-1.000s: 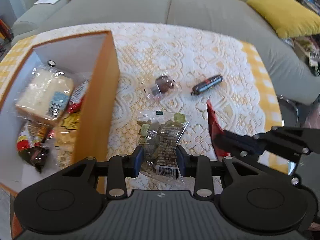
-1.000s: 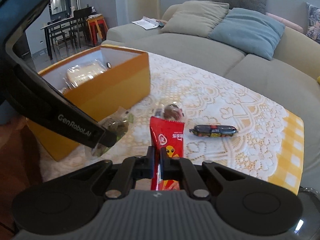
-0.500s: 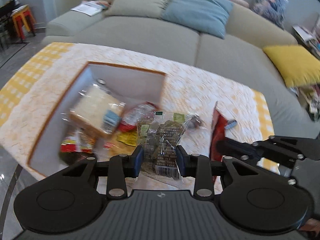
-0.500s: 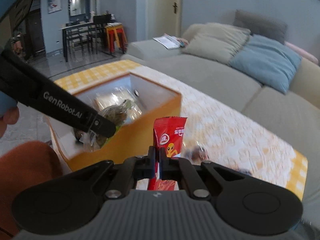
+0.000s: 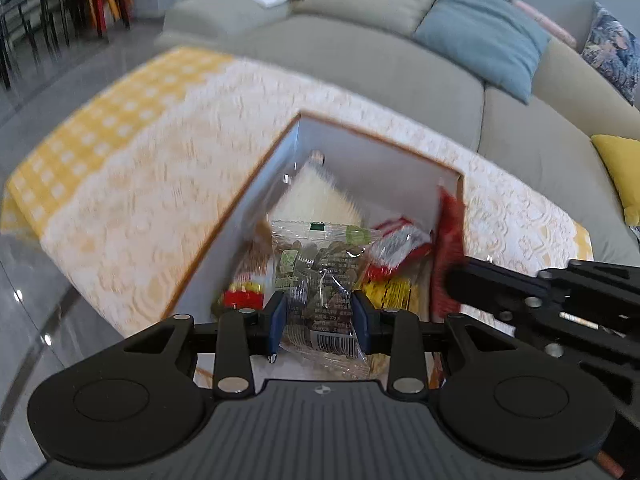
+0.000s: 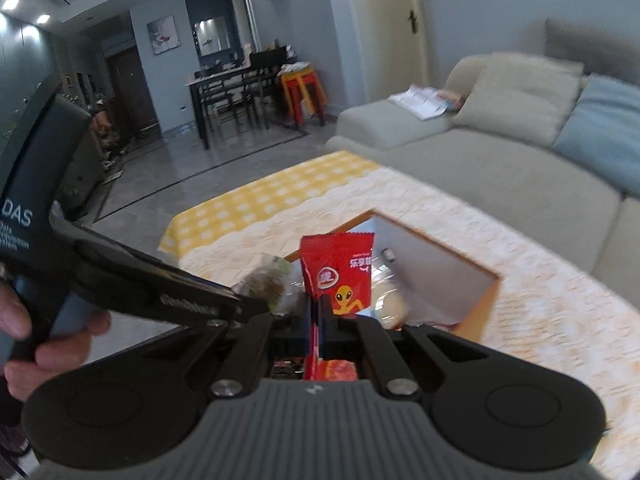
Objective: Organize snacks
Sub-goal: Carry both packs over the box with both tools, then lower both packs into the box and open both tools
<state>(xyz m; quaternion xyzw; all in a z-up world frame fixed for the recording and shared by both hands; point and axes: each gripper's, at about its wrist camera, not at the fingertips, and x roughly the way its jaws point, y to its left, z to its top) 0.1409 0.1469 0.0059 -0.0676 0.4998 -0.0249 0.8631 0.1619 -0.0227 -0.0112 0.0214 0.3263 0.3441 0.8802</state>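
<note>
My left gripper [image 5: 319, 322] is shut on a clear bag of mixed nuts [image 5: 320, 268] and holds it over the open orange box [image 5: 256, 184]. The box holds a wrapped pale bread pack [image 5: 316, 200] and several red and yellow snack packets [image 5: 394, 246]. My right gripper [image 6: 319, 320] is shut on a red snack packet with a yellow alien figure [image 6: 338, 270], upright above the same box [image 6: 476, 268]. In the left wrist view the red packet [image 5: 450, 240] hangs at the box's right wall, with the right gripper's fingers [image 5: 496, 288] beside it. The nut bag [image 6: 266, 284] also shows in the right wrist view.
The box stands on a table with a white lace cloth [image 5: 132, 184] over yellow check. A grey sofa [image 5: 360, 52] with beige and blue cushions runs behind it. A dining table and chairs [image 6: 240, 92] stand far back on the tiled floor.
Both grippers have swung left from the open table to above the box, each still holding its packet. The loose snacks on the cloth have left the view.
</note>
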